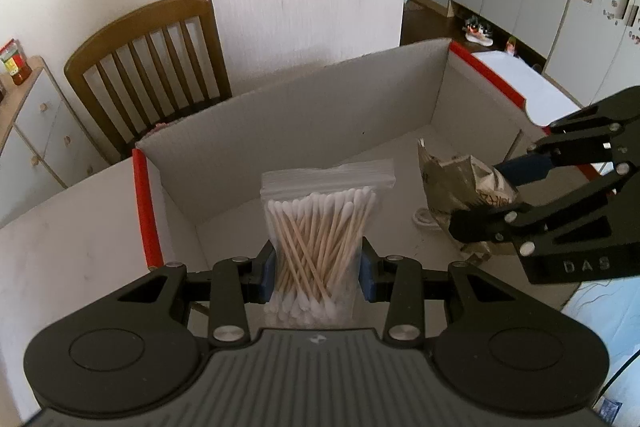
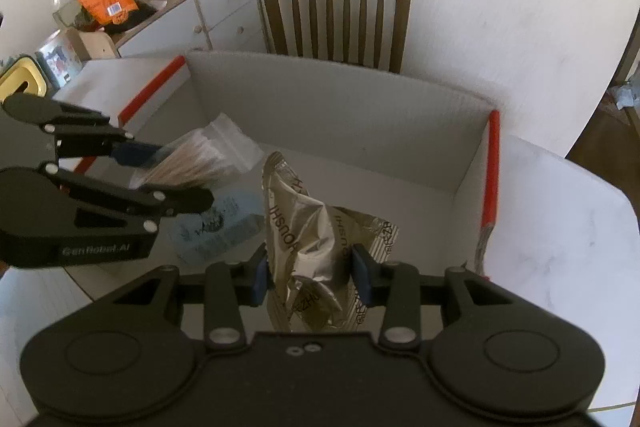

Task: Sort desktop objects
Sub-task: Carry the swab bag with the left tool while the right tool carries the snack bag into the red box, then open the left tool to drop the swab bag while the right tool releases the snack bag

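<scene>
So right now I've got both hands over the box (image 1: 304, 115), the open cardboard one with red tape on its end edges, sitting on the white worktop (image 1: 60, 247).

My left hand-held gripper (image 1: 319, 269) is clamped on a zip bag of cotton swabs (image 1: 320, 227), blue pads squeezing the lower half of the bag from both sides, bag standing upright between them with the zip end up. It's hanging above the box floor, toward the left end.

My right hand-held gripper (image 2: 307, 271) is pinching a crumpled silver foil packet (image 2: 312, 227) with dark lettering, jaws closed narrow on its middle. That one's over the right half of the box.

From the right wrist view I can see a light blue packet (image 2: 224, 223) lying flat on the box floor, under the left gripper. From the left view there's a bit of white cord (image 1: 426, 219) on the floor below the foil packet.

Wooden chair (image 2: 340, 15) sits behind the far wall of the box.
</scene>
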